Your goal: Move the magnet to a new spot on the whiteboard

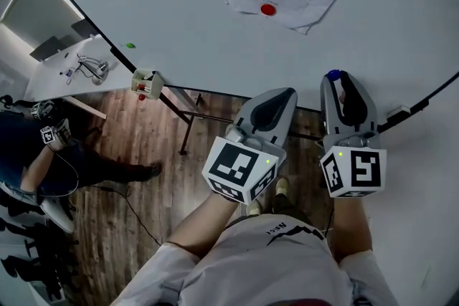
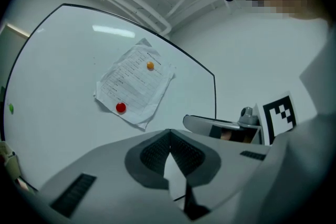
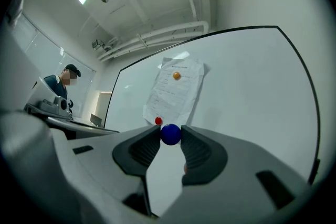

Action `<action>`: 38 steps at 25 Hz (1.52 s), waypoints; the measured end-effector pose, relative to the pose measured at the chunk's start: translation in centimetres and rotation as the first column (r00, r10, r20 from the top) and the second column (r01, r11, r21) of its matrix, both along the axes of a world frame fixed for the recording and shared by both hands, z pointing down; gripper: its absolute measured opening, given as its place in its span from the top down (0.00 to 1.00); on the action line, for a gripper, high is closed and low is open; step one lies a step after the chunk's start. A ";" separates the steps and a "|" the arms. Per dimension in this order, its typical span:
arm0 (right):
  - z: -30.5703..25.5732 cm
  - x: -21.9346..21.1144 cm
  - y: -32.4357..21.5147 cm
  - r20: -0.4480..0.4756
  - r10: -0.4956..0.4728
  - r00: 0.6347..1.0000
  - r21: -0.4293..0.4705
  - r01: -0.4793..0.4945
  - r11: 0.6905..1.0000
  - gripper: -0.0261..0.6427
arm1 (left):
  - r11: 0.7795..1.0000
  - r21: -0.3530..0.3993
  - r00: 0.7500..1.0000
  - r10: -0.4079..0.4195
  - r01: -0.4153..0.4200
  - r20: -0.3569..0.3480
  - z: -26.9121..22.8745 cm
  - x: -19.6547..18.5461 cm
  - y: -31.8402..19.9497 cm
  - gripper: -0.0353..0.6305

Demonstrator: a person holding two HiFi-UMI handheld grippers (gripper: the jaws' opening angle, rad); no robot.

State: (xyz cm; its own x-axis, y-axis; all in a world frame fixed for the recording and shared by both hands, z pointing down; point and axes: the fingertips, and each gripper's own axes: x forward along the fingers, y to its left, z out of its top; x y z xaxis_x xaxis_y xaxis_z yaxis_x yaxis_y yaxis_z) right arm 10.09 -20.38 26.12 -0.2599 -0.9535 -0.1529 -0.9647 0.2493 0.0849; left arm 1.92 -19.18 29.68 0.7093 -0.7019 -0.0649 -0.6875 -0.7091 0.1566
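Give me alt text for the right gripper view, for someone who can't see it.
The right hand-held gripper holds a blue magnet between its jaws, in front of a whiteboard. A sheet of paper is pinned there by a red magnet and an orange magnet.

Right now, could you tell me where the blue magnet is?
The blue magnet is clamped at the tips of the right gripper, in front of the whiteboard, low on it and below-right of the red magnet on the paper sheet.
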 end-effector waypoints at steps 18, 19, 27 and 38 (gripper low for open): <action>0.9 -3.6 2.9 -0.005 -0.023 1.000 -0.012 0.023 1.000 0.77 | 1.000 0.006 1.000 -0.011 0.011 -0.004 0.0 -3.0 2.9 0.93; 0.9 -3.7 2.8 -0.002 -0.025 1.000 -0.011 0.025 1.000 0.77 | 1.000 0.007 1.000 -0.012 0.012 -0.004 -0.1 -3.1 2.9 0.93; 0.9 -4.3 2.7 -0.015 -0.030 0.999 -0.016 0.030 0.999 0.77 | 1.000 0.014 1.000 -0.024 0.024 -0.014 -0.4 -3.7 2.9 0.93; 3.5 -5.3 -0.3 -0.033 -0.014 0.999 -0.064 0.012 0.998 0.77 | 0.999 0.011 0.999 -0.047 0.047 -0.015 0.1 -5.3 2.5 0.93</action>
